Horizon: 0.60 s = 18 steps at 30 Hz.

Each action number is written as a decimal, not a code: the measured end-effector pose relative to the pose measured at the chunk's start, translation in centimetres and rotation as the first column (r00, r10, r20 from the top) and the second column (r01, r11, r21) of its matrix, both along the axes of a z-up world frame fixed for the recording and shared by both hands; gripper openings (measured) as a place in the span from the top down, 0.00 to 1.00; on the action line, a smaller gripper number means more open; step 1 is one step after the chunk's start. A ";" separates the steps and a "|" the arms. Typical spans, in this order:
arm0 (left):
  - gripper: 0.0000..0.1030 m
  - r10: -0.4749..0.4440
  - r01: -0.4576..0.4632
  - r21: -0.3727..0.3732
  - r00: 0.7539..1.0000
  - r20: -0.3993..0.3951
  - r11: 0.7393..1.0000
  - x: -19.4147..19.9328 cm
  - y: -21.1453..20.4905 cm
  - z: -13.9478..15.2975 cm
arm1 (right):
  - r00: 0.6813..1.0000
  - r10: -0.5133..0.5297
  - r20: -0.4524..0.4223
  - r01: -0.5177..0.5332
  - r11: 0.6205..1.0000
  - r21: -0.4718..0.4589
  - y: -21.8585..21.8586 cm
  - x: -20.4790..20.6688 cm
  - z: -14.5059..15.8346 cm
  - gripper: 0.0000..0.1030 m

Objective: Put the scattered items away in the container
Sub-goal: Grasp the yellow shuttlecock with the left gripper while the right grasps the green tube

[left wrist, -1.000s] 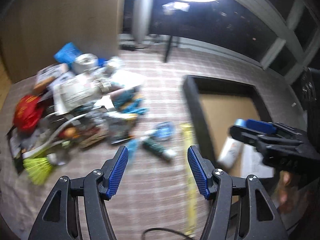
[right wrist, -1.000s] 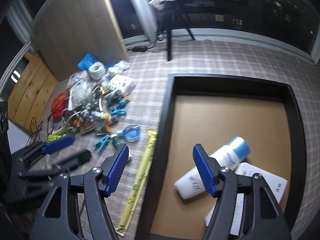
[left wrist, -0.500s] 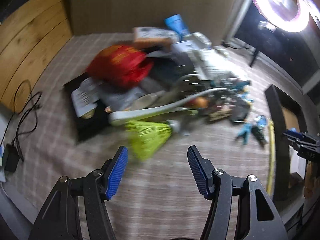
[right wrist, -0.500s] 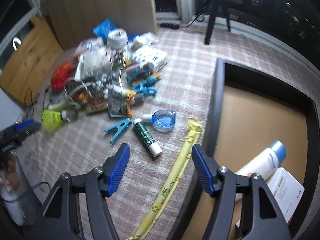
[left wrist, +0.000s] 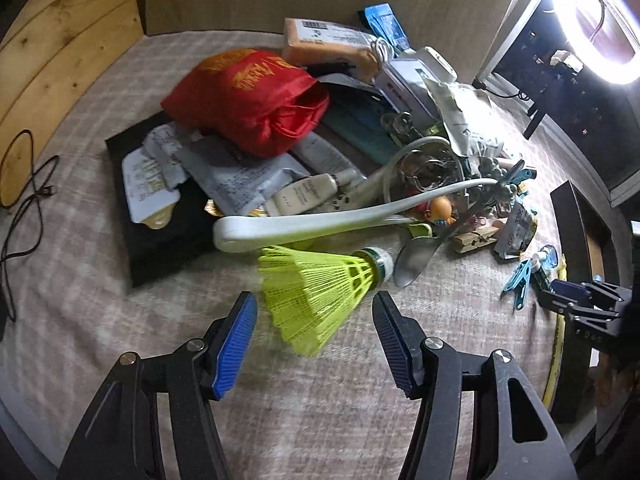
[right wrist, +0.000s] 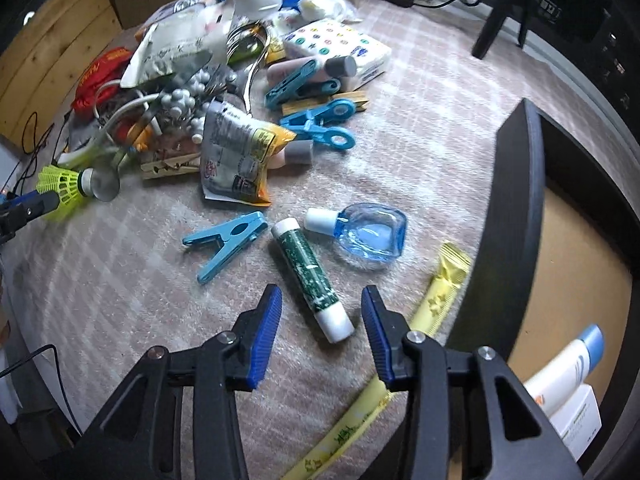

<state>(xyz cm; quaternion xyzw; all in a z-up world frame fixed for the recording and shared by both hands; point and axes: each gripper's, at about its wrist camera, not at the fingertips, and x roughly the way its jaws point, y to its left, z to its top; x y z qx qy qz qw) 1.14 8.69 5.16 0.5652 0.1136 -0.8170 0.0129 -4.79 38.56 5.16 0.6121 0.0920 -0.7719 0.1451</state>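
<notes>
A yellow plastic shuttlecock (left wrist: pixel 320 292) lies on the checked cloth at the near edge of the pile. Its skirt sits between the pads of my left gripper (left wrist: pixel 316 328), whose jaws are closing but do not press on it. In the right wrist view a green tube with white ends (right wrist: pixel 308 276) lies on the cloth. Its near white end is between the fingertips of my right gripper (right wrist: pixel 322 320), whose jaws are also closing without touching it. The black container (right wrist: pixel 516 240) with a brown floor stands to the right and holds a white bottle (right wrist: pixel 568 364) and a white box (right wrist: pixel 580 416).
Beside the tube lie a blue clothespin (right wrist: pixel 224 242), a small blue bottle (right wrist: pixel 368 236) and a long yellow sachet (right wrist: pixel 436 292). The pile behind holds a red bag (left wrist: pixel 252 96), a white curved handle (left wrist: pixel 320 224), a spoon (left wrist: pixel 416 256), packets and pegs. A cable (left wrist: pixel 24 200) trails at left.
Both grippers swung away from the container toward the pile and came lower. The left now straddles the shuttlecock, the right the green tube. The right jaws have narrowed clearly, the left slightly.
</notes>
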 end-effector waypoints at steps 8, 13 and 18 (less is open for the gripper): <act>0.70 -0.034 0.034 0.023 0.999 0.015 0.999 -1.4 2.0 -1.1 | 1.000 0.007 -0.018 -0.007 0.999 0.032 -0.5 -0.4 -0.3 0.77; 0.90 -0.052 0.051 0.012 0.999 0.007 0.999 -1.5 3.3 -1.4 | 0.999 -0.007 -0.037 0.009 0.999 0.036 -0.7 -0.1 -0.2 0.85; 0.96 -0.030 0.030 -0.001 0.999 -0.011 1.000 -0.9 3.6 -0.7 | 0.998 -0.053 -0.033 0.053 0.999 -0.002 0.0 0.2 -0.1 0.85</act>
